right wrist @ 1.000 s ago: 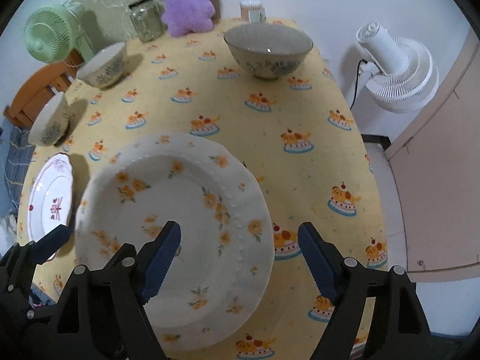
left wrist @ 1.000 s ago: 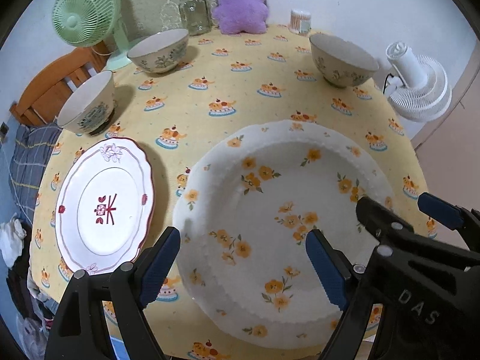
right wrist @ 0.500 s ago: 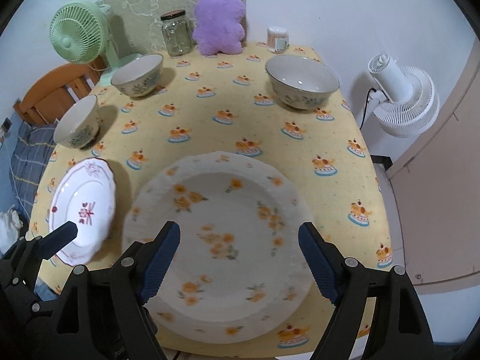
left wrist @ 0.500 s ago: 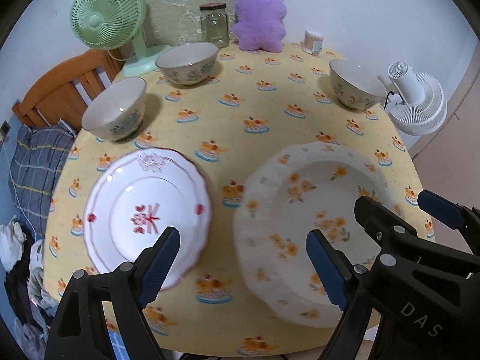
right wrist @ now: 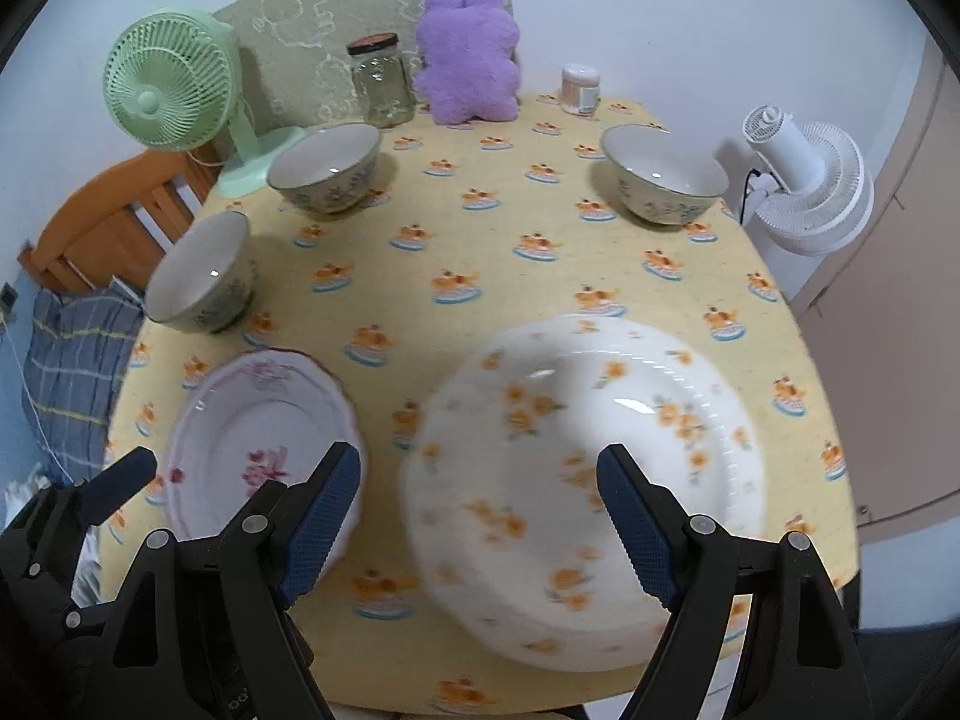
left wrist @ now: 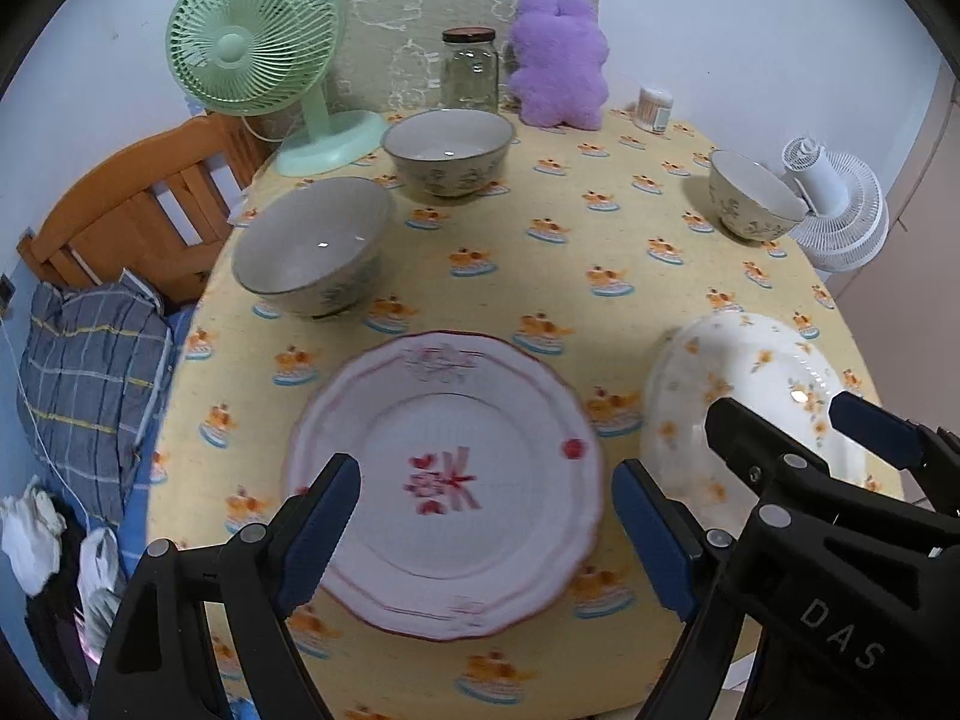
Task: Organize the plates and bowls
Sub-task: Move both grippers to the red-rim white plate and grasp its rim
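Left gripper: jaws spread wide, holding nothing, above the near part of the red-patterned plate. That plate lies flat on the tabletop close to the near edge, toward the left side.

Right gripper: jaws likewise wide apart, nothing between them, above the near-left part of the orange-flowered plate. This larger plate lies on the tabletop at the near right, close to the tabletop edge. It is motion-blurred in the right wrist view, so I cannot tell whether it sits fully flat. The two plates lie side by side with a strip of yellow cloth between them, not touching.

Beyond the red-patterned plate, at the left edge: left bowl, upright. Further back, near the fan base: middle bowl, upright. On the far right side: right bowl, upright, well apart from the other two.

Along the back wall: green fan at the left corner, glass jar with dark lid, purple plush toy, small container.

Off the tabletop: white fan to the right, wooden chair to the left.
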Available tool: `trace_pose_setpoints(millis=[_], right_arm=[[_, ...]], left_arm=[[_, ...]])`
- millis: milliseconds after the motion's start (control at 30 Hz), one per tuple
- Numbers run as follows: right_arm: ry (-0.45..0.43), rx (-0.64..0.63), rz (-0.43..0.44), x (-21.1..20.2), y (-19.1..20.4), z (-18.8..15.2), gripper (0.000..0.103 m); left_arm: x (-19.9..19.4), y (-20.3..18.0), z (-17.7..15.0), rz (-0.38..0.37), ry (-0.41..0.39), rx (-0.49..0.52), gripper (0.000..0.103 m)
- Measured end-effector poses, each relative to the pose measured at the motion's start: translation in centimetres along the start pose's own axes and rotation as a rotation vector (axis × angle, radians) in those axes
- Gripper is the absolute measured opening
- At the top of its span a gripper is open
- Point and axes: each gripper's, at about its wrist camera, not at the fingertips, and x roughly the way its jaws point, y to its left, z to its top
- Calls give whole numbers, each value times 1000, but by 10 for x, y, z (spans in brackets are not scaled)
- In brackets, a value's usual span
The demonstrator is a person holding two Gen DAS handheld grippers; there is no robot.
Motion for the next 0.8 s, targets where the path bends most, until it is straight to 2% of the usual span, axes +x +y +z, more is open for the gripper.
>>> trace_pose_setpoints(millis=[200, 333, 500, 733, 800], right_arm=[[-96, 30, -51, -2, 39, -7, 84], [-75, 55, -37, 4, 55, -10, 84], [-72, 52, -74, 13, 73, -13, 84], [-51, 47, -67, 37, 82, -16, 83], [-26, 51, -55, 45, 82, -17, 75]], left_arm=[[4, 38, -2, -7, -14, 14, 87], [9, 57, -4, -7, -13, 14, 86], [19, 72, -6, -8, -14, 8, 86], [44, 78, -8, 16, 8, 12, 86], [50, 79, -9, 20, 22, 12, 83]])
